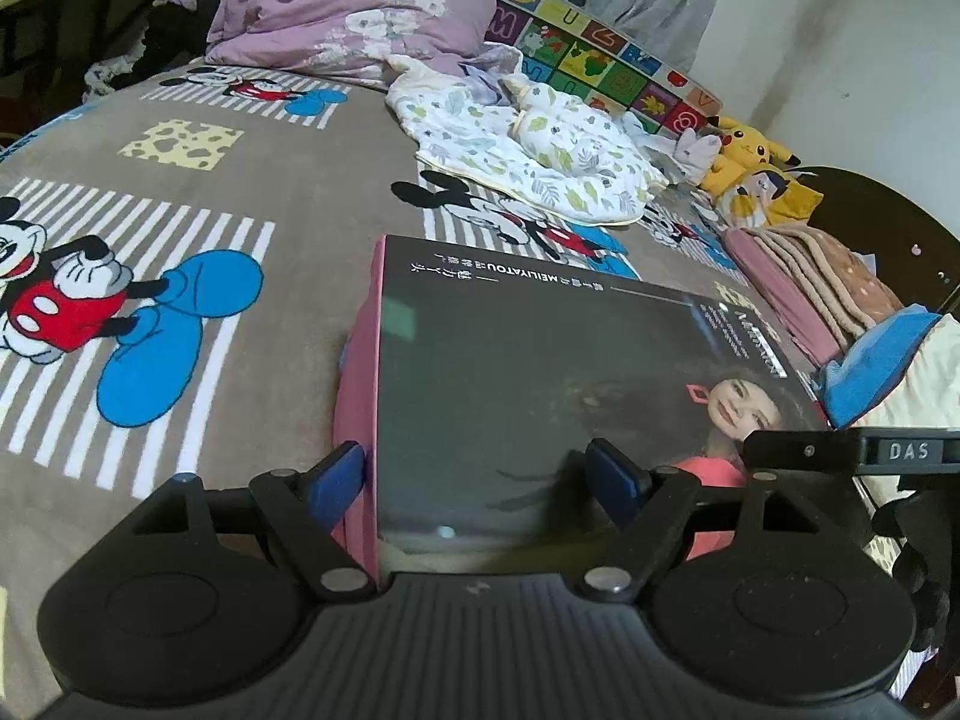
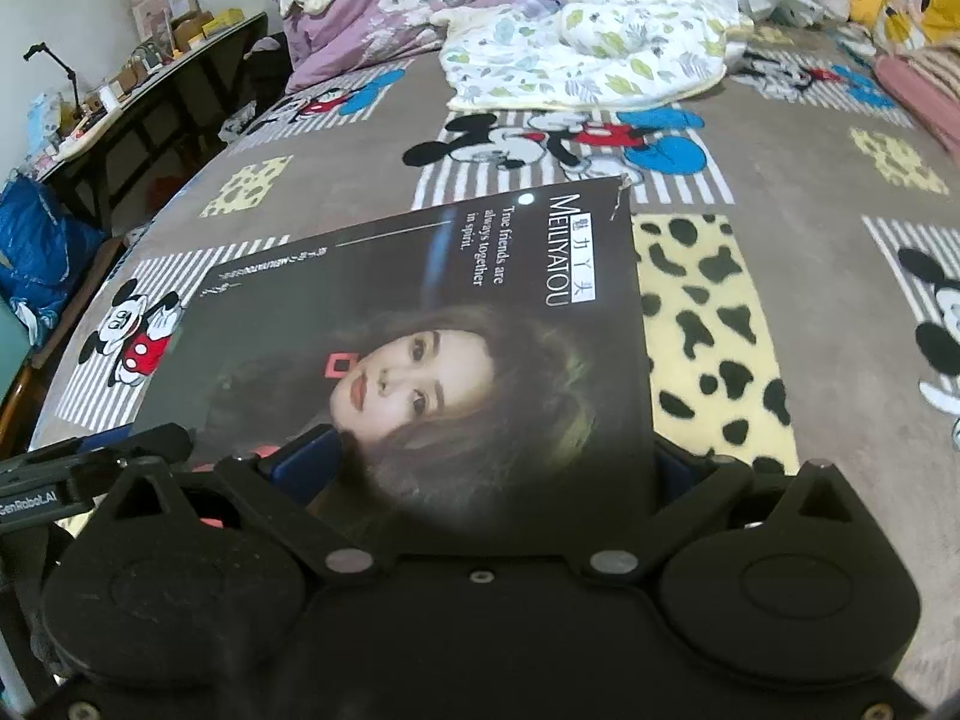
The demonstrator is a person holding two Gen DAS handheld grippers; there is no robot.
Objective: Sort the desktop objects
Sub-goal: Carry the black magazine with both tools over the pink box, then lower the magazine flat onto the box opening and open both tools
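Big flat box (image 1: 540, 372) w/ dark glossy lid, woman's portrait and "MEILIYATOU" print, pink side wall on its left edge, lies on the bed over the Mickey blanket (image 1: 198, 312). Both grippers are at its near edge. Left gripper (image 1: 477, 483): jaws spread wide, blue pads (image 1: 336, 480) straddling the box's left corner, one pad outside the pink wall, the other over the lid; they look apart from the box, not clamped, though contact at the left pad is hard to judge. Right gripper (image 2: 480, 468): jaws also wide, left blue pad over the lid near the portrait's hair, right pad mostly hidden behind the box's right edge; can't tell if either pad presses on it. In the right wrist view the box (image 2: 420, 330) runs away from the camera at a slant, text end far, a bit of string at its far corner. The other gripper's black body shows at the frame edge in each view, so the two sit close side by side. Beyond the box: leaf-print white quilt (image 1: 540, 150) bunched mid-bed, purple floral duvet (image 1: 360, 12) piled at the back, Pikachu plush (image 1: 747, 144) by the wall, folded pink/brown blankets (image 1: 810, 276) at right. Cluttered tabletop (image 2: 120, 90) stands left of the bed, blue bag (image 2: 42, 240) below it.
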